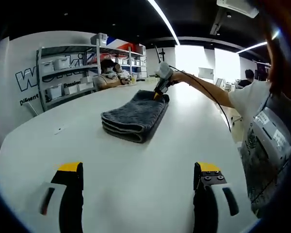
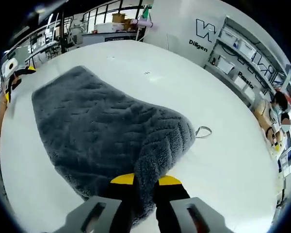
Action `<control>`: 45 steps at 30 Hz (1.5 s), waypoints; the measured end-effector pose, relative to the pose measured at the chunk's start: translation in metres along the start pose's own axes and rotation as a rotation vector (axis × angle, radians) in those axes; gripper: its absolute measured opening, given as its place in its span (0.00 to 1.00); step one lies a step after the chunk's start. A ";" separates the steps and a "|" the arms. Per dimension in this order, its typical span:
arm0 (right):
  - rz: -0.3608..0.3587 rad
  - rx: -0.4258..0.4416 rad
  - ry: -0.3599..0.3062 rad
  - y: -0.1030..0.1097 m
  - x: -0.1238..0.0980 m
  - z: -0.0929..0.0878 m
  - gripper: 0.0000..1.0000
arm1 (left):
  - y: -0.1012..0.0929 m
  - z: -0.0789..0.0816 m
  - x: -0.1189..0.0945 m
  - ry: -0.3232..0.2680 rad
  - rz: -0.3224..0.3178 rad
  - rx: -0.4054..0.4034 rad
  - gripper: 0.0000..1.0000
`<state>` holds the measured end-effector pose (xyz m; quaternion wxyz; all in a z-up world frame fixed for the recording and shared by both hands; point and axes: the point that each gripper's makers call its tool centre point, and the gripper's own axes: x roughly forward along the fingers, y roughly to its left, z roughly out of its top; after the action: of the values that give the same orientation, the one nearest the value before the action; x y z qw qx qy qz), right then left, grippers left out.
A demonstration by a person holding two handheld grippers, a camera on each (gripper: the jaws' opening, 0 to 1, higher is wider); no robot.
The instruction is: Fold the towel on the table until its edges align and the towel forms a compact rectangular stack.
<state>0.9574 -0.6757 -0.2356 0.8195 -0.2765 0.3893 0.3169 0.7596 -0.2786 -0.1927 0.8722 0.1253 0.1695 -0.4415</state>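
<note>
A dark grey fluffy towel (image 1: 135,116) lies folded in layers on the white table (image 1: 111,194), in the middle of the left gripper view. My left gripper (image 1: 138,170) hovers low over the table short of the towel, jaws wide apart and holding nothing. My right gripper (image 1: 160,91), on a person's outstretched arm, is at the towel's far end. In the right gripper view the towel (image 2: 102,126) spreads out ahead, and my right gripper (image 2: 145,182) is shut on a bunched edge of it. The left gripper (image 2: 14,80) shows beyond the towel's far side.
Two people (image 1: 109,75) sit at the far end of the table in front of metal shelves (image 1: 68,73) holding bins. The towel's small loop tag (image 2: 202,131) lies on the table. Bare table (image 2: 223,174) surrounds the towel. More shelving (image 2: 242,53) lines the wall.
</note>
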 end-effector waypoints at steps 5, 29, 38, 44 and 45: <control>-0.026 -0.010 0.012 -0.006 0.000 0.000 0.14 | -0.001 -0.001 0.000 0.003 -0.002 0.004 1.00; -0.079 -0.093 -0.058 0.009 -0.043 0.045 0.12 | -0.002 -0.001 -0.001 0.003 -0.003 0.008 1.00; -0.052 -0.190 -0.087 0.038 -0.055 0.077 0.12 | -0.002 0.000 -0.001 0.005 -0.007 0.012 1.00; -0.033 -0.251 -0.109 0.061 -0.063 0.096 0.11 | -0.003 -0.001 -0.001 0.013 -0.015 0.017 1.00; -0.028 -0.260 -0.117 0.065 -0.063 0.100 0.11 | -0.003 -0.002 -0.001 0.014 -0.015 0.018 1.00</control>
<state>0.9245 -0.5833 -0.1432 0.8023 -0.3669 0.2927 0.3688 0.7566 -0.2790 -0.1940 0.8665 0.1350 0.1726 -0.4486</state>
